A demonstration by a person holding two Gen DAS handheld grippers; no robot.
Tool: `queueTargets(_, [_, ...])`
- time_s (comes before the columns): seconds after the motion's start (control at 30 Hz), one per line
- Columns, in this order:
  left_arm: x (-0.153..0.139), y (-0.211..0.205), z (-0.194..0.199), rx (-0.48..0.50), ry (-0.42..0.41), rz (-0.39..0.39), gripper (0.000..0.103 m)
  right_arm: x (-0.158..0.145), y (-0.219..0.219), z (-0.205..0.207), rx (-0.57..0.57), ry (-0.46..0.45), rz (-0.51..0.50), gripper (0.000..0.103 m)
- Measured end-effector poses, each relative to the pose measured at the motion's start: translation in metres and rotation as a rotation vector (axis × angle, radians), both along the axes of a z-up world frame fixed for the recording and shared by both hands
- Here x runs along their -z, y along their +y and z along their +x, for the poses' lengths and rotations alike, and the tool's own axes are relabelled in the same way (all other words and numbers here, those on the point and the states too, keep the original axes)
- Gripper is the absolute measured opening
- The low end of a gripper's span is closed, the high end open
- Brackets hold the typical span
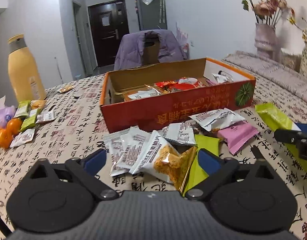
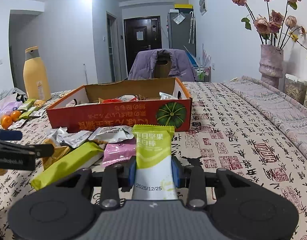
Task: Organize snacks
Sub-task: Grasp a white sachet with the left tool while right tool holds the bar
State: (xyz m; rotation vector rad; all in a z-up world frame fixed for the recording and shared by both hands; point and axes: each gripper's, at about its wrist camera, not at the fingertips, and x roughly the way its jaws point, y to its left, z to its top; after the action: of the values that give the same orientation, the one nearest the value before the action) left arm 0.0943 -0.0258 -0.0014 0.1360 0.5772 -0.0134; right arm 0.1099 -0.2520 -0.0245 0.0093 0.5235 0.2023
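my right gripper (image 2: 154, 167) is clamped on a green-and-white snack bar (image 2: 153, 150), held upright off the surface (image 2: 243, 140) before the red box (image 2: 121, 118). my left gripper (image 1: 151, 160) hangs wide open over loose white packets (image 1: 133, 150).

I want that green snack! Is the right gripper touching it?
Touching. The right wrist view shows the right gripper with both blue pads pressed against the green snack bar.

White walls (image 2: 69, 40), dark door (image 2: 142, 38), jacket-draped chair (image 2: 163, 64), grey cabinet (image 2: 181, 30).
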Motion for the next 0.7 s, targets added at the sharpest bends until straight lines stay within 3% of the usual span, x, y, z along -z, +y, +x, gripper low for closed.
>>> queueTargets(0.07, [0.003,-0.001,0.006,0.008,0.016,-0.006,0.085,0.002,0.0,0.002,-0.001,0.004,0.003,0.034])
queueTargets(0.2, [0.008,-0.003,0.01,0.043,0.035,-0.022,0.079,0.003,0.0,0.005,-0.007,0.005,0.007,0.034])
queueTargets(0.27, [0.011,-0.005,0.012,0.059,0.044,-0.018,0.066,0.004,-0.001,0.006,-0.01,0.006,0.012,0.034])
queueTargets(0.3, [0.011,-0.005,0.011,0.068,0.044,-0.022,0.065,0.005,-0.001,0.007,-0.012,0.007,0.015,0.034])
queueTargets(0.37, [0.01,-0.005,0.011,0.079,0.04,-0.017,0.054,0.006,-0.001,0.007,-0.017,0.011,0.022,0.034])
queueTargets(0.47, [0.009,-0.002,0.009,0.084,0.04,-0.029,0.049,0.007,-0.001,0.008,-0.021,0.016,0.028,0.034])
queueTargets(0.7, [-0.004,0.001,0.003,0.08,-0.005,-0.04,0.047,0.005,-0.001,0.01,-0.027,0.008,0.035,0.034])
